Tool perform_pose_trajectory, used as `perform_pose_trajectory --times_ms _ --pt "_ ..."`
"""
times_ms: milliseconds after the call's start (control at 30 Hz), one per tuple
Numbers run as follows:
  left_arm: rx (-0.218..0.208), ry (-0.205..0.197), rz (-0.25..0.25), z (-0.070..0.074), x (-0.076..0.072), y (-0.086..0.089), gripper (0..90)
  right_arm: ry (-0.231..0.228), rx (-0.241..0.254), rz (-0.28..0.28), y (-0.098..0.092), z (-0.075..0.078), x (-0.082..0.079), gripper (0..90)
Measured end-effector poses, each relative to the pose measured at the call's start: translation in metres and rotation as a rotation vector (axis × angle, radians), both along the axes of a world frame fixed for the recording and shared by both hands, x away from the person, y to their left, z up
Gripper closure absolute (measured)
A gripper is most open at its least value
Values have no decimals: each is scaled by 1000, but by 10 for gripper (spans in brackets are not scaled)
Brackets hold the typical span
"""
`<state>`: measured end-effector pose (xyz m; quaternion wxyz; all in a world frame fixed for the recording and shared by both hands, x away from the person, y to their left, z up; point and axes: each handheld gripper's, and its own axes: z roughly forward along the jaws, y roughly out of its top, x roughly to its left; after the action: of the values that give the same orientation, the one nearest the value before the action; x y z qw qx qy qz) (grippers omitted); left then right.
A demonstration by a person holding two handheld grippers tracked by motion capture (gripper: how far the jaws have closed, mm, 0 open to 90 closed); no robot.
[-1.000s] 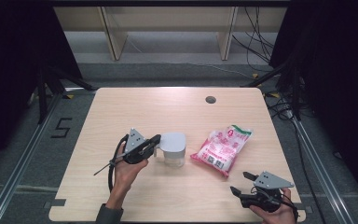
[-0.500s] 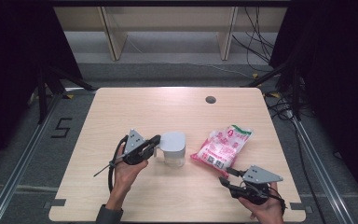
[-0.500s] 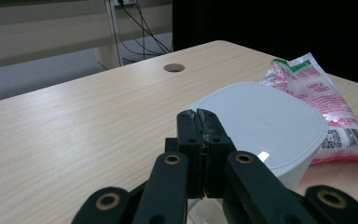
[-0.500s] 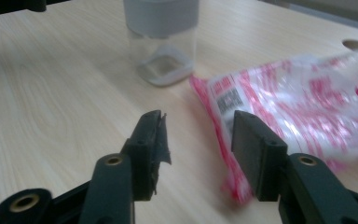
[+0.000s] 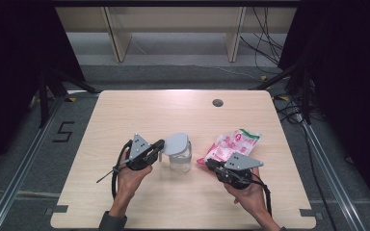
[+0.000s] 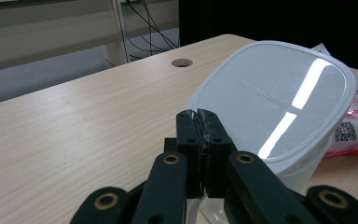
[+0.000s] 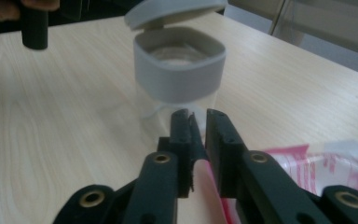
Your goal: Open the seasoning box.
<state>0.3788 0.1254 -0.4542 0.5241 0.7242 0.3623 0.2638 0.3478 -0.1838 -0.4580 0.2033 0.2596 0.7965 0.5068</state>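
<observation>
Gripping the raised lid of the container, left gripper jaws together; right gripper jaws, just closing, pinch the pink bag.

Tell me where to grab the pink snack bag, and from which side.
Grip the pink snack bag by the flat sealed corner nearest the right gripper, coming in low from the person's side. The bag lies flat, so its thin edge fits between the jaws, and the lidded container beside it stays clear.
</observation>
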Motion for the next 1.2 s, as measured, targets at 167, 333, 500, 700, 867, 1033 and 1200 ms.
perform_pose_trajectory --times_ms 167,333,500,700,867,1033,1200 --pt "-5 -2 3 -1 0 0 876 27 22 5 10 4 15 892" --pt "0 0 2 -1 0 1 877 17 18 30 20 6 28 900" --pt "0 -2 3 -1 0 1 877 52 42 25 29 5 32 900" --pt "1 -6 0 -1 0 0 877 38 43 48 34 9 39 900" --pt "7 -3 4 -2 0 1 878 75 48 61 39 12 42 900" --pt "2 -5 2 -2 0 2 877 75 56 63 44 16 41 900" --pt "-21 -2 -3 0 -1 4 830 33 49 88 52 16 42 900"
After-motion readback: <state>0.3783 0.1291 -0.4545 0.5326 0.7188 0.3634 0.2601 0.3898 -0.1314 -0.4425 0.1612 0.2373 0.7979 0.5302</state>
